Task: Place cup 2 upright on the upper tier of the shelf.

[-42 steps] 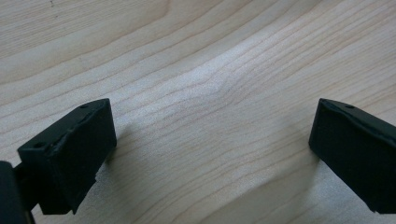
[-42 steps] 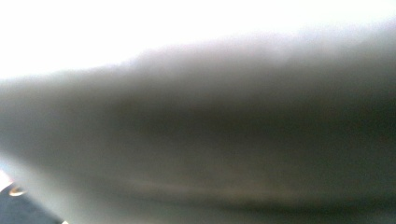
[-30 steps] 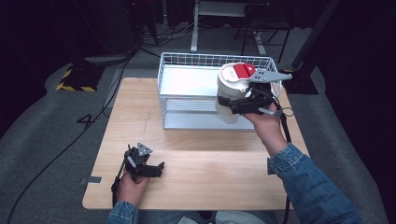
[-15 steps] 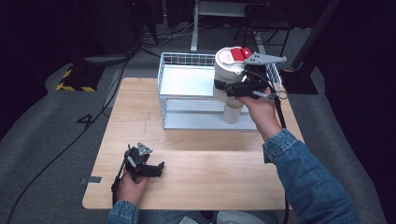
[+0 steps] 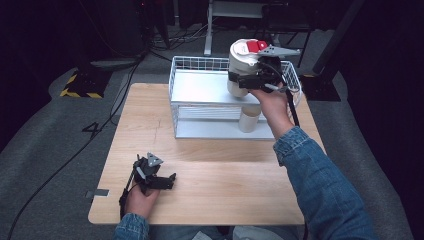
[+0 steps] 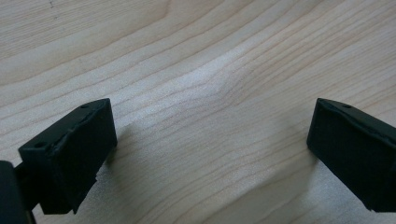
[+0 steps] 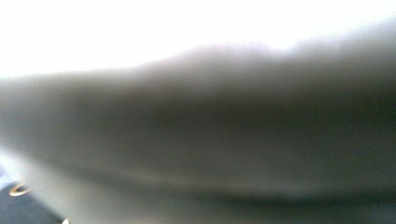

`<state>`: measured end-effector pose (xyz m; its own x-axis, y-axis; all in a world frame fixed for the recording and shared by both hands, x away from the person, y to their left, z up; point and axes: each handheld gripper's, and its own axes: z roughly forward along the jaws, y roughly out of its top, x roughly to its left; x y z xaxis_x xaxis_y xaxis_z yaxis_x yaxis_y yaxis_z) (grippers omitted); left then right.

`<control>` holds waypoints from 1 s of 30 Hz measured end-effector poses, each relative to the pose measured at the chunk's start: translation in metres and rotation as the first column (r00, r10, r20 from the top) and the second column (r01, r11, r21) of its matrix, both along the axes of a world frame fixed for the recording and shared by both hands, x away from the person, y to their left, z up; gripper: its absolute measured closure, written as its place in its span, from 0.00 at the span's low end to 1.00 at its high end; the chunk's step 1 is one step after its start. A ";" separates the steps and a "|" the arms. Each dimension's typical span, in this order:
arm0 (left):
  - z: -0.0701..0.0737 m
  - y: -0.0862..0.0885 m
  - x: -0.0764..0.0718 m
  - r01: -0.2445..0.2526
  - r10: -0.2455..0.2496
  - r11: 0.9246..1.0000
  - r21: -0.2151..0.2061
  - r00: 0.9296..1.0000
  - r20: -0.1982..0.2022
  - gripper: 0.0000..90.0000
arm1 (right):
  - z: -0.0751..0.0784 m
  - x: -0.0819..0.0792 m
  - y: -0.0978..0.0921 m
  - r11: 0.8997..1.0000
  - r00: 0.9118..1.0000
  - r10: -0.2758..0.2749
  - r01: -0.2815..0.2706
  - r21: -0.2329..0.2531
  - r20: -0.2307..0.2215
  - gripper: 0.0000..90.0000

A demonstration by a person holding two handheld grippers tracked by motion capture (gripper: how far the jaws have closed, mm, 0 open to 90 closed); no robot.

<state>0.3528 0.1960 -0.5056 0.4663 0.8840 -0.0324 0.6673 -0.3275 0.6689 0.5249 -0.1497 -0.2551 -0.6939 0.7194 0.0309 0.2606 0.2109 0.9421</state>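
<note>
Your right gripper (image 5: 250,80) has its fingers clamped on the side of the white cylindrical canister with a red lid (image 5: 243,62), held up over the right end of the white wire two-tier rack (image 5: 200,95). The canister looks wide and smooth-sided, so a side grip could let it slip or tip and knock the rack's rim. A cream cardboard tube (image 5: 248,118) stands upright on the lower tier right below; lowering too far forward could topple it. Your left gripper (image 5: 161,181) rests on the light wooden table (image 5: 225,175), fingers (image 6: 70,149) apart and holding nothing.
</note>
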 end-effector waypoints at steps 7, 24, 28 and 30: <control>0.000 0.000 0.000 0.000 0.000 1.000 0.001 1.000 -0.001 0.02 | -0.008 0.021 -0.002 0.998 0.998 -0.068 0.068 -0.006 -0.015 0.11; 0.000 0.000 0.000 0.000 0.000 1.000 0.001 1.000 -0.001 0.02 | -0.019 0.035 -0.005 0.993 0.993 -0.115 0.114 -0.014 -0.033 0.11; 0.000 0.000 0.000 0.000 0.000 1.000 0.001 1.000 0.000 0.02 | -0.021 0.037 -0.006 0.993 0.992 -0.117 0.117 -0.017 -0.036 0.11; 0.000 0.000 0.000 0.000 0.000 1.000 0.001 1.000 0.000 0.02 | -0.022 0.037 -0.006 0.993 0.992 -0.120 0.120 -0.018 -0.039 0.11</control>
<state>0.3530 0.1960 -0.5055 0.4666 0.8839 -0.0314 0.6675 -0.3286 0.6682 0.5620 -0.1561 -0.2769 -0.6008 0.7981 0.0449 0.3223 0.1905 0.9273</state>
